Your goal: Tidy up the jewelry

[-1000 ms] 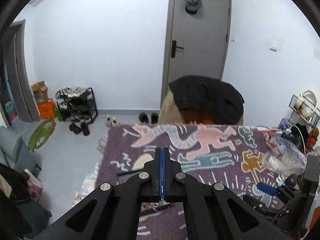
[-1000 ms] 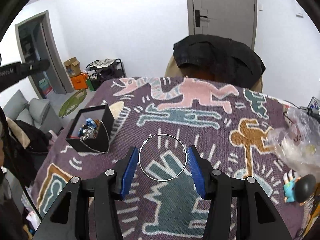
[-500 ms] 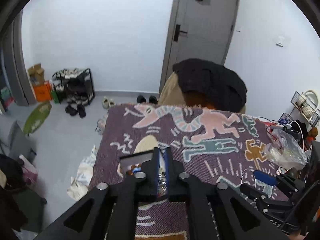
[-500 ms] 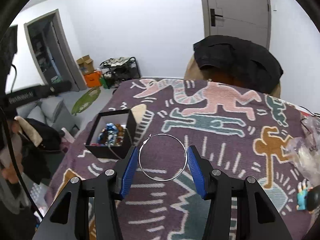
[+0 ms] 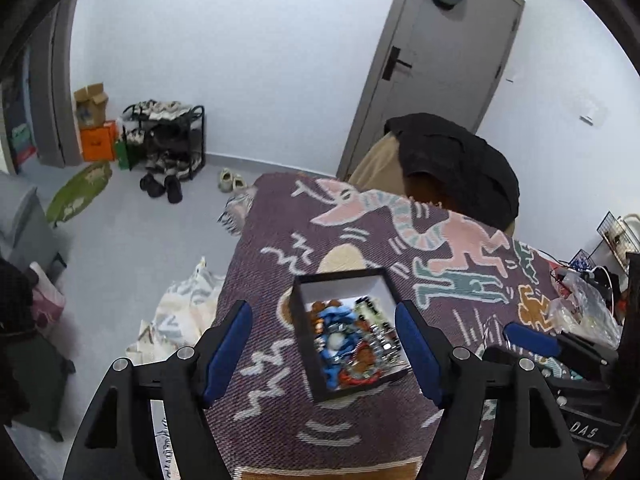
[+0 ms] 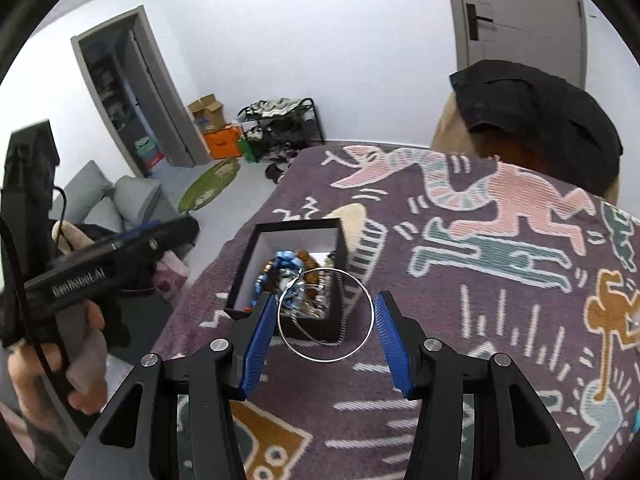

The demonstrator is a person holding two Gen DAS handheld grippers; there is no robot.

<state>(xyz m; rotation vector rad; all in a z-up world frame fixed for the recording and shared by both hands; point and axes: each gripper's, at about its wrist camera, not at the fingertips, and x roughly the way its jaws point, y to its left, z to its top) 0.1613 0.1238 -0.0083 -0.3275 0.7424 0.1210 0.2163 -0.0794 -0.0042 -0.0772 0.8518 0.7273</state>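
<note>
A black jewelry box (image 5: 304,328) with a white lining holds several blue, red and silver pieces. It sits near the left edge of the patterned purple tablecloth (image 5: 440,240). My left gripper (image 5: 324,350) is open, its jaws on either side of the box, touching nothing. My right gripper (image 6: 325,322) is shut on a large silver hoop earring (image 6: 362,344), held flat between the blue pads just above the near right corner of the box (image 6: 248,264). The left gripper (image 6: 100,256) also shows at the left of the right wrist view.
A chair draped with a black jacket (image 5: 456,168) stands behind the table. A clear plastic bag (image 5: 580,312) and clutter lie at the table's right end. The floor to the left holds a shoe rack (image 5: 164,140), boxes and a green mat (image 5: 78,192).
My left gripper has opened from shut and come to straddle the box. My right gripper has carried the hoop earring left toward the box.
</note>
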